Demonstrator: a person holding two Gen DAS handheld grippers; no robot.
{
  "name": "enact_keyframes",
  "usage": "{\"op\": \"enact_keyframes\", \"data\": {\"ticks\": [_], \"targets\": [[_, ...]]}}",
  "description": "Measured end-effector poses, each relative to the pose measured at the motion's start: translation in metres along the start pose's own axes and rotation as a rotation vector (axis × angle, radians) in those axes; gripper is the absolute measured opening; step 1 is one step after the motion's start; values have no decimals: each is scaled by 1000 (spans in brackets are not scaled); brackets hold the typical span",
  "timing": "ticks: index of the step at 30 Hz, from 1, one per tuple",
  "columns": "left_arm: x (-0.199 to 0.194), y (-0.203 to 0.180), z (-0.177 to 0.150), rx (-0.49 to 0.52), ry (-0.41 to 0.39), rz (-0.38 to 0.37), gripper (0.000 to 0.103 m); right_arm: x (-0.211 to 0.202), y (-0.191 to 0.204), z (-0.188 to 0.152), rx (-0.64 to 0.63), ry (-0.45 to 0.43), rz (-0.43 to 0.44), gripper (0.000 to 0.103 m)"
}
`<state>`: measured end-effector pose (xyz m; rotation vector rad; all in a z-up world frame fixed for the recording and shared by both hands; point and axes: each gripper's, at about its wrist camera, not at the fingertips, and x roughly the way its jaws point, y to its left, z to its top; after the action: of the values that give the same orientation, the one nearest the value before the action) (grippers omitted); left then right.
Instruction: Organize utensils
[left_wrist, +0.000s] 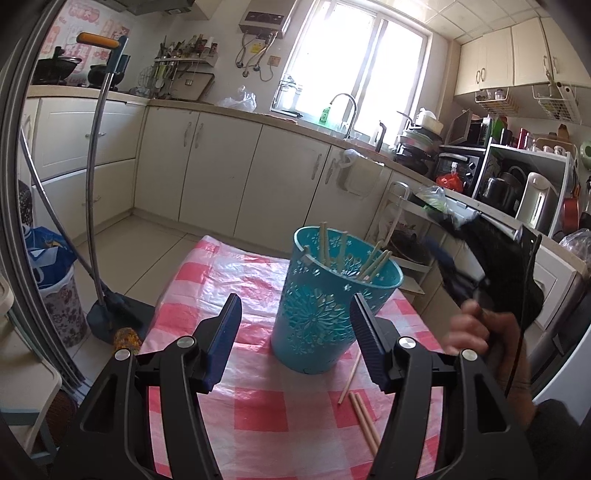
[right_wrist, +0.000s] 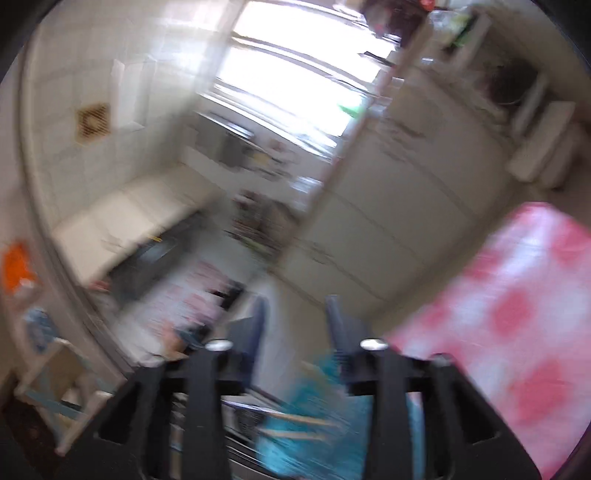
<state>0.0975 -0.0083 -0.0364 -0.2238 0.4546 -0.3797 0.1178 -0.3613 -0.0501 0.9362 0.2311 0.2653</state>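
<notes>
A teal cut-out cup (left_wrist: 317, 317) stands on the pink-checked tablecloth (left_wrist: 258, 406) with several wooden chopsticks (left_wrist: 373, 262) leaning inside it. Three more chopsticks (left_wrist: 364, 417) lie loose on the cloth to the cup's front right. My left gripper (left_wrist: 295, 299) is open just in front of the cup, holding nothing. A hand (left_wrist: 469, 332) carries the right gripper, blurred, up at the cup's right. The right wrist view is smeared: my right gripper (right_wrist: 295, 314) is open with nothing between its fingers, and the cup (right_wrist: 314, 435) with its chopsticks (right_wrist: 295, 417) lies under it.
Cream kitchen cabinets (left_wrist: 221, 166) and a sink counter run behind the table. A long-handled dustpan and broom (left_wrist: 99, 221) stand on the floor at left beside a patterned bin (left_wrist: 59, 302). Appliances (left_wrist: 517, 192) crowd the counter at right.
</notes>
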Motion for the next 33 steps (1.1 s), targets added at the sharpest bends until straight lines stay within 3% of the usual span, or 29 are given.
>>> {"op": "enact_keyframes", "data": {"ticks": [4, 6, 10, 14, 17, 19, 23, 26, 30, 33], "targets": [[11, 12, -12, -36, 47, 11, 59, -7, -36, -10, -49, 196, -328, 44], [15, 15, -18, -51, 71, 9, 59, 5, -53, -23, -65, 314, -444, 44], [15, 15, -24, -49, 94, -6, 59, 34, -56, -46, -158, 393, -568, 44], [13, 21, -23, -44, 98, -5, 60, 78, -38, -71, -361, 465, -688, 44], [12, 27, -21, -48, 92, 0, 60, 92, -44, -92, -468, 530, -752, 27], [11, 31, -20, -52, 86, 6, 61, 87, -42, -97, -533, 533, -759, 14], [12, 36, -19, -65, 89, 9, 61, 70, -45, -95, -525, 577, -729, 8], [11, 33, -18, -59, 88, 7, 61, 54, -47, -82, -412, 562, -675, 5], [7, 23, -14, -34, 72, 8, 61, 25, -44, -64, -256, 441, -551, 5], [3, 15, -13, -19, 61, 2, 64, 6, -38, -54, -150, 297, -382, 5]]}}
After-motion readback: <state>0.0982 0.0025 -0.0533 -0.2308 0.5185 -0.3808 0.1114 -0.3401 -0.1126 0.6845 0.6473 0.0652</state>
